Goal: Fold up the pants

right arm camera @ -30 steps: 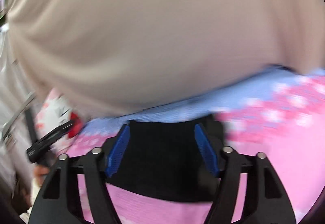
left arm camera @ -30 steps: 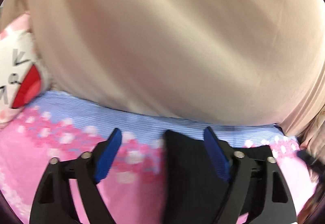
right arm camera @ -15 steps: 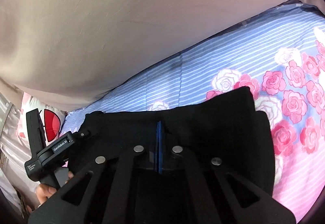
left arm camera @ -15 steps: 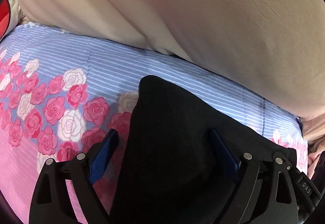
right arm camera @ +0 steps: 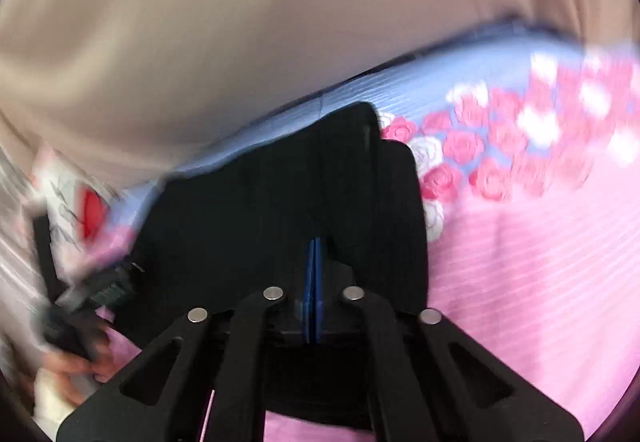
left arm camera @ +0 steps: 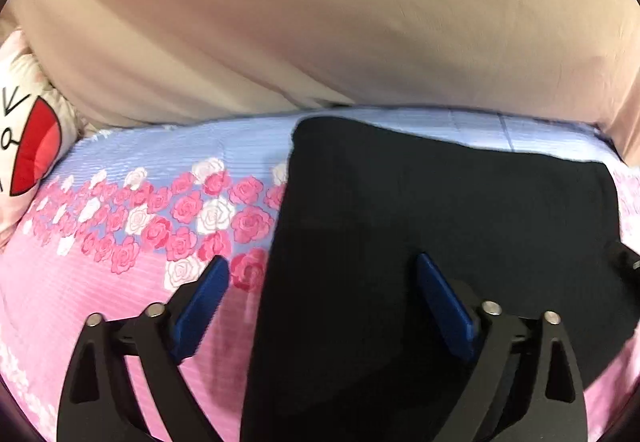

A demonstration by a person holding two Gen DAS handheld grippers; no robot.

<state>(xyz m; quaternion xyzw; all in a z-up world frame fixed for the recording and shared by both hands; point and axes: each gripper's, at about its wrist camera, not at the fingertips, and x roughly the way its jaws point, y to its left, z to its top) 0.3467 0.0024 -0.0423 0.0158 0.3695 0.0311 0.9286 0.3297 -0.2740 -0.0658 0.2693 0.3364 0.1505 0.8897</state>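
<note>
Black pants [left arm camera: 420, 226] folded on floral bedsheet [left arm camera: 120, 282], near bed's far edge. Your left gripper [left arm camera: 320, 290]: jaws open, above pants. Your right gripper [right arm camera: 313, 274]: jaws closed, pinching pants fold.

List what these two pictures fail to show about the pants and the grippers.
- Near part of the pants: left wrist view, cut off by the bottom edge and covered by the open left gripper.
- What the shut right gripper pinches: right wrist view, its blue pads meet against black cloth, but blur hides any fold.
- Hand at lower left: right wrist view, smeared by blur.
- Cushion: left wrist view, cut off by the rim.
</note>
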